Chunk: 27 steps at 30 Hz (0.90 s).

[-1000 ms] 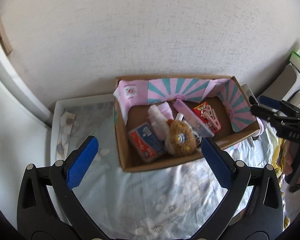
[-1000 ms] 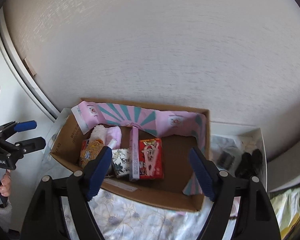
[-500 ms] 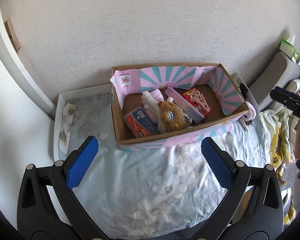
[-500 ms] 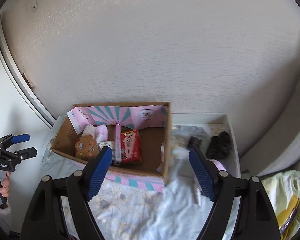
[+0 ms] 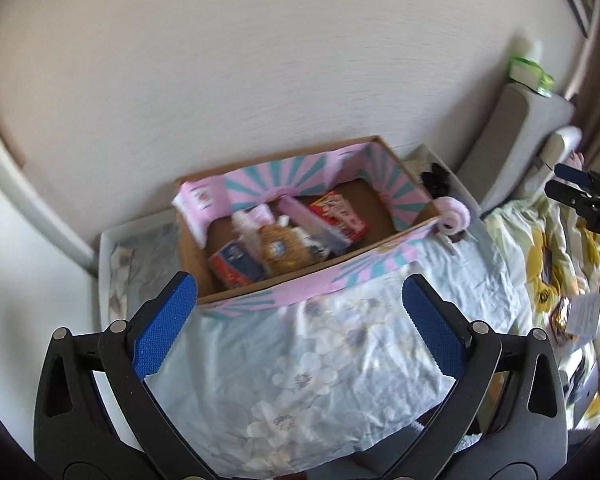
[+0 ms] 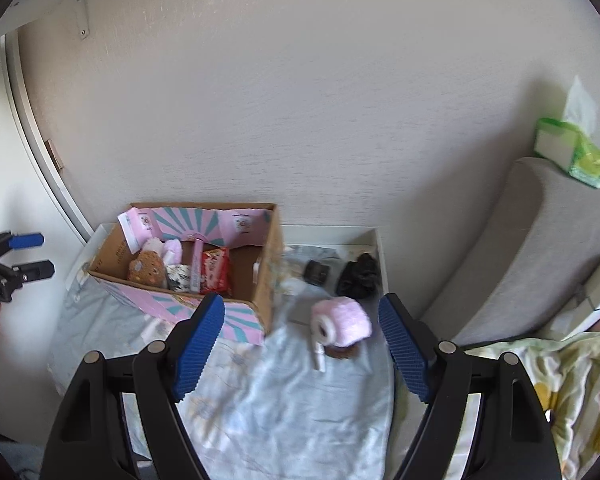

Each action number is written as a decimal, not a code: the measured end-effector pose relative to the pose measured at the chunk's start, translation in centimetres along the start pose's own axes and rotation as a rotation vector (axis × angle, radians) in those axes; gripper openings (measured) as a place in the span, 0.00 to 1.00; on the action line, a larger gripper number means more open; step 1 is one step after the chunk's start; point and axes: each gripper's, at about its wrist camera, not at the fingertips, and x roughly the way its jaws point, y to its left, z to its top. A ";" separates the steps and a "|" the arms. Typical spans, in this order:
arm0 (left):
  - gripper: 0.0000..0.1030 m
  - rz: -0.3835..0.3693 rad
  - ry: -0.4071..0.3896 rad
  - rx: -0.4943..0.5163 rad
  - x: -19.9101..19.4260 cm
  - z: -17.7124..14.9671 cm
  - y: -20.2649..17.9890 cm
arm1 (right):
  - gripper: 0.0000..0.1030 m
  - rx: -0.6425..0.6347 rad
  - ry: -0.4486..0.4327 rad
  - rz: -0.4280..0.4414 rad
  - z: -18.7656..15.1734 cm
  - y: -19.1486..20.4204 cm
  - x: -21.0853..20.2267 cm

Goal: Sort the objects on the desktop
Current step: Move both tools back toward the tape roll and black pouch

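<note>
Soft, even daylight — no glare, faint shadows. Motion blur smears both views; fisheye bending and black vignette at every corner.

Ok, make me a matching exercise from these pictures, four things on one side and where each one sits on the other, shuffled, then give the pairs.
Things:
1. pink roll
2. red snack box
3. tissue pack
4. black bundle

Places:
A. in the white tray
B. on the grey cushion
C. inside the cardboard box
D. on the floral cloth, outside the box

Pairs: 1-D, 2-C, 3-B, 4-A
</note>
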 end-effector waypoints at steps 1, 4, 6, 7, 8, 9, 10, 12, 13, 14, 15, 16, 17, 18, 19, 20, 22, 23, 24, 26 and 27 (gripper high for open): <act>1.00 -0.006 -0.003 0.012 0.0 0.1 -0.6 | 0.74 -0.003 0.000 -0.010 -0.2 -0.4 -0.4; 1.00 -0.034 -0.007 0.051 0.1 0.6 -2.9 | 0.74 -0.002 0.000 -0.034 -1.0 -1.6 -1.3; 1.00 -0.058 0.000 0.076 0.4 0.8 -4.7 | 0.74 0.004 0.002 -0.044 -1.6 -2.3 -1.7; 1.00 -0.068 0.005 0.087 0.7 0.9 -5.4 | 0.74 0.006 0.002 -0.049 -1.9 -2.7 -2.0; 1.00 -0.080 0.011 0.100 1.0 1.1 -6.4 | 0.74 0.007 0.003 -0.053 -2.2 -3.0 -2.1; 1.00 -0.088 0.016 0.107 1.2 1.2 -7.1 | 0.74 0.006 0.006 -0.057 -2.5 -3.2 -2.2; 1.00 -0.099 0.022 0.116 1.5 1.3 -7.9 | 0.74 0.004 0.008 -0.060 -2.7 -3.4 -2.3; 1.00 -0.124 0.030 0.134 2.0 1.6 -9.5 | 0.74 -0.007 0.014 -0.065 -3.3 -3.7 -2.4; 1.00 -0.136 0.036 0.142 2.3 1.7 -10.3 | 0.74 -0.014 0.018 -0.068 -3.5 -3.8 -2.4; 1.00 -0.148 0.042 0.152 2.6 1.8 -11.1 | 0.74 -0.024 0.024 -0.069 -3.7 -3.9 -2.4; 1.00 -0.156 0.047 0.165 2.9 1.9 -11.9 | 0.74 -0.033 0.030 -0.069 -3.9 -4.1 -2.3; 1.00 -0.161 0.051 0.177 3.2 2.0 -12.7 | 0.74 -0.040 0.036 -0.069 -4.0 -4.2 -2.1; 1.00 -0.168 0.055 0.191 3.6 2.0 -13.4 | 0.74 -0.048 0.043 -0.067 -4.1 -4.4 -2.0; 1.00 -0.179 0.060 0.205 3.9 2.0 -14.2 | 0.74 -0.057 0.051 -0.063 -4.3 -4.7 -1.8; 1.00 -0.189 0.064 0.215 4.3 2.0 -14.9 | 0.74 -0.066 0.058 -0.059 -4.3 -4.9 -1.6; 1.00 -0.200 0.069 0.223 4.7 1.9 -15.5 | 0.74 -0.075 0.064 -0.055 -4.4 -5.2 -1.4; 1.00 -0.263 0.078 0.236 5.5 1.9 -16.7 | 0.74 -0.098 0.079 -0.033 -4.5 -5.8 -0.9; 1.00 -0.304 0.076 0.241 5.9 1.8 -17.3 | 0.74 -0.112 0.088 -0.006 -4.5 -6.1 -0.6; 1.00 -0.330 0.072 0.245 6.2 1.8 -17.8 | 0.74 -0.129 0.096 0.020 -4.5 -6.4 -0.3; 1.00 -0.368 0.065 0.264 6.9 1.8 -18.9 | 0.74 -0.181 0.111 0.063 -4.5 -6.7 0.3; 1.00 -0.371 0.061 0.288 7.5 1.7 -19.7 | 0.74 -0.219 0.123 0.078 -4.4 -6.9 0.8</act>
